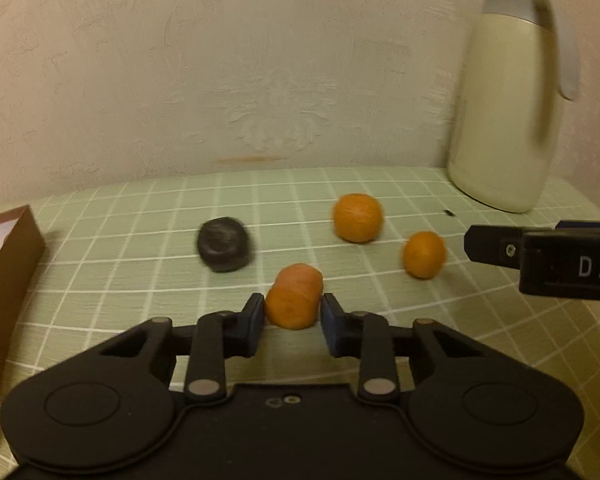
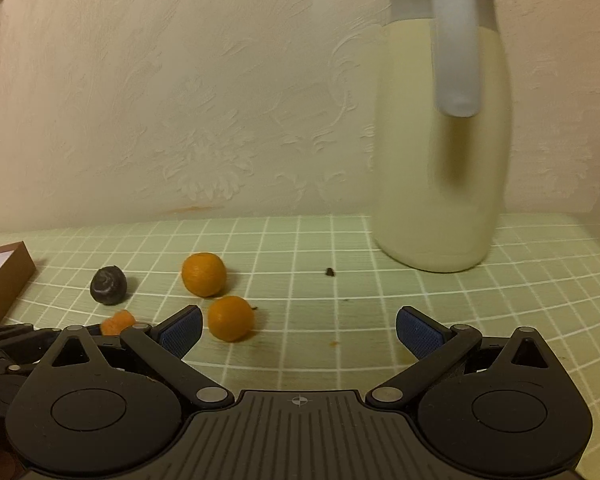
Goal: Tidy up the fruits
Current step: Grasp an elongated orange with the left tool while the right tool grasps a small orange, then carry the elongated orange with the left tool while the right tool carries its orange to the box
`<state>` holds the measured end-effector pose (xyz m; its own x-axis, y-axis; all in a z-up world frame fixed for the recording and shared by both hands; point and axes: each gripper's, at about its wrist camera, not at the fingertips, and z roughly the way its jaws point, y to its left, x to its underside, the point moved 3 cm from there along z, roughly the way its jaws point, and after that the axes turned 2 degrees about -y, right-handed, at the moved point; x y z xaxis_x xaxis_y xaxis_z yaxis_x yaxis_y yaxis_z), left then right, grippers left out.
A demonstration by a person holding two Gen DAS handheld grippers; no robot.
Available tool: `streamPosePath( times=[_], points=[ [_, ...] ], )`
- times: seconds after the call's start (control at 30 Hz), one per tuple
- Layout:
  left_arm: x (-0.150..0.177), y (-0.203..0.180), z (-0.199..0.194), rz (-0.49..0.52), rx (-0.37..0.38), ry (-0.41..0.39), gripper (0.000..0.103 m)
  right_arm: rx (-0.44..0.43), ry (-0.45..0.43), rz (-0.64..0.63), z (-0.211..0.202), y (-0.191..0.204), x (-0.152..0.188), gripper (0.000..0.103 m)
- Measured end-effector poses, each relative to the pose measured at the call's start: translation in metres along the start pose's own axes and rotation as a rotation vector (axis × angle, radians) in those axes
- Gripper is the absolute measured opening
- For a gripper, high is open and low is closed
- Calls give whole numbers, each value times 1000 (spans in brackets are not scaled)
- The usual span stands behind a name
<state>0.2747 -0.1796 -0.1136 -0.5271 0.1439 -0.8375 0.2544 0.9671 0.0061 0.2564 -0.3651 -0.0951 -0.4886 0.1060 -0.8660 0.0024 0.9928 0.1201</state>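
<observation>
In the left wrist view my left gripper (image 1: 293, 314) is closed around an orange fruit (image 1: 294, 300) on the green checked cloth; both blue pads touch its sides. Two more orange fruits (image 1: 358, 217) (image 1: 424, 254) and a dark round fruit (image 1: 226, 244) lie beyond it. My right gripper (image 2: 299, 330) is open and empty, with one orange fruit (image 2: 231, 317) just ahead of its left finger. The right wrist view also shows the other orange (image 2: 203, 273), the dark fruit (image 2: 109, 279) and the held fruit (image 2: 117, 322). The right gripper's finger shows in the left wrist view (image 1: 500, 246).
A brown cardboard box (image 1: 8, 280) stands at the left edge, also in the right wrist view (image 2: 4, 276). A tall cream thermos jug (image 1: 508, 100) (image 2: 440, 140) stands at the back right against the wall. A small dark speck (image 2: 329, 271) lies on the cloth.
</observation>
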Motion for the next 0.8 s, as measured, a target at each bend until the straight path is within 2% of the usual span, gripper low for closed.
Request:
streamPosePath(
  times=[0.2,0.23,0.27,0.33,0.4,0.43,0.8],
  points=[
    [-5,23,1,-22,-21,2,22,-38,41,-42,25,25,2,102],
    [-5,26,1,-25,-27,2,22,-35,48,-57,28,29,3,88],
    [-6,29,1,-29,-28,3,22,-36,61,-74,32,33,5,65],
    [-7,32,1,-38,-29,10,22,-35,98,-81,43,36,9,46],
    [-8,33,0,-36,-28,10,22,-36,109,-76,50,37,10,43],
    [-8,33,1,-36,-27,11,22,-35,108,-76,52,38,10,32],
    [-9,34,-6,-48,-19,19,21,-26,91,-87,38,34,2,32]
  ],
)
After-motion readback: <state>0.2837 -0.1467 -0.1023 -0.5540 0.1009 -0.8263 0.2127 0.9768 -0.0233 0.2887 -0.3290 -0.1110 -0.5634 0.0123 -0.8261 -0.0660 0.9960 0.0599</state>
